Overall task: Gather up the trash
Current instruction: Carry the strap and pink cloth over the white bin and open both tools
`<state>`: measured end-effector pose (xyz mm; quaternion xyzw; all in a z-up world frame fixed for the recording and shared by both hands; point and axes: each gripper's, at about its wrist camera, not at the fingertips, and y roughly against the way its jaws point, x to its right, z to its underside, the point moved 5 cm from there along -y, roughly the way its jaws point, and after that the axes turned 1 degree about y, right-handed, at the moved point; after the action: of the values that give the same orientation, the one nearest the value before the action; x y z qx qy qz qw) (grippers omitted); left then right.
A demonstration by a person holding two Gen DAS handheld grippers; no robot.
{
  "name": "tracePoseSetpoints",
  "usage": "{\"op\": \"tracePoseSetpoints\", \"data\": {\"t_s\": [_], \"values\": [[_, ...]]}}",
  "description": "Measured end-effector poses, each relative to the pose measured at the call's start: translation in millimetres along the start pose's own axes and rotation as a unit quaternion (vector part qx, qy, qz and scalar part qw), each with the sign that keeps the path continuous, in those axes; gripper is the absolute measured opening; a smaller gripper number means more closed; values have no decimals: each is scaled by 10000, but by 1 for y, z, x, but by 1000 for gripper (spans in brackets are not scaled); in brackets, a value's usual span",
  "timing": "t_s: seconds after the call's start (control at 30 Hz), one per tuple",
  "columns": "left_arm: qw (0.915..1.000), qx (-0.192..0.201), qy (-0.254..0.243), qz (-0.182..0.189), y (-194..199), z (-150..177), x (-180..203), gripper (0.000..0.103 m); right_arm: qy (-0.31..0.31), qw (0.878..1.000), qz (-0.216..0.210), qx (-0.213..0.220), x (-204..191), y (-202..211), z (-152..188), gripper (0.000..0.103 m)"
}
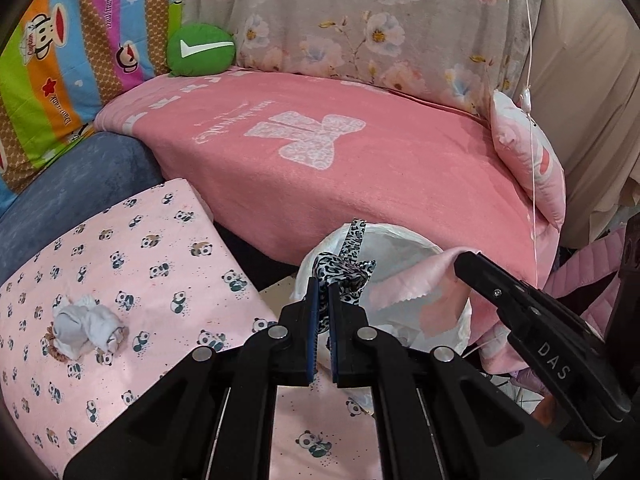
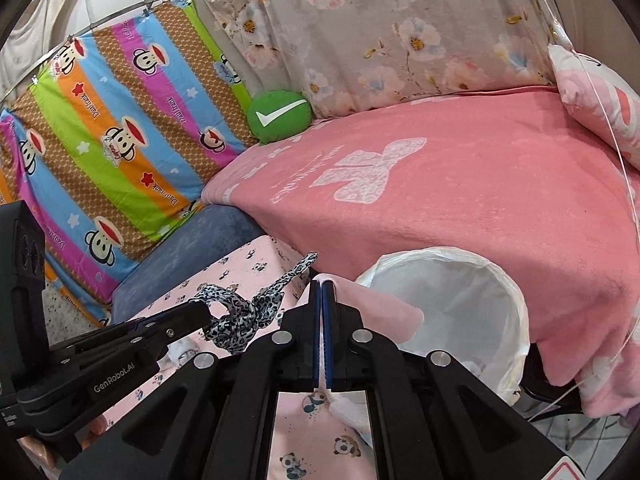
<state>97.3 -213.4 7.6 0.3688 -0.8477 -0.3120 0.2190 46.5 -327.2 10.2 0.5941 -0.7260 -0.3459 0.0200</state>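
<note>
You're in a home bedroom: a bed under a pink terry blanket [image 1: 360, 168], a grey floral sheet [image 1: 360, 20] behind it, a striped cartoon-monkey cloth [image 2: 112, 140], a round green cushion with a white tick [image 1: 200, 50], and panda-print pink bedding [image 1: 140, 280].

I count two grippers, my left gripper [image 1: 323, 286] and right gripper [image 2: 322, 286]; one leopard-print ribbon [image 1: 346, 272]; one pink cloth scrap [image 2: 368, 304]; one lined white bin [image 2: 460, 304]; one crumpled white wad [image 1: 86, 326]; one green cushion [image 1: 201, 50].
</note>
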Motion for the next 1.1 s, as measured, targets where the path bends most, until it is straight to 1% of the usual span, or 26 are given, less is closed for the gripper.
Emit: {"op": "tracePoseSetpoints", "data": {"t_s": [0.3,0.6,0.87,0.9,0.93,0.97,1.0,1.03,1.07,1.1], "values": [[9997,-196,-171,43,-19,4,28,5,-171,9998,137,-12,38,3,-2,3],[9992,-291,-273,63,-34,2,44,6,-213,9995,205,-89,51,0,1,3],[9993,-305,-226,61,-41,0,47,7,-199,9994,238,-159,55,-6,2,3],[9993,-312,-194,32,-42,0,46,10,-194,9994,248,-165,54,-7,2,3],[9993,-333,-148,-33,-44,0,44,15,-201,9993,278,-163,54,-7,3,4],[9993,-340,-101,-77,-44,0,42,31,-210,9992,301,-153,54,-7,3,9],[9994,-322,-54,-147,-45,0,40,52,-216,9991,327,-147,53,-7,3,11],[9994,-262,-8,-245,-44,0,37,60,-222,9991,343,-127,54,-6,4,17],[9994,-180,5,-302,-42,0,36,65,-221,9991,345,-128,52,-6,5,21],[9993,-150,-15,-339,-41,0,35,65,-219,9991,350,-138,51,-6,5,27]]}}
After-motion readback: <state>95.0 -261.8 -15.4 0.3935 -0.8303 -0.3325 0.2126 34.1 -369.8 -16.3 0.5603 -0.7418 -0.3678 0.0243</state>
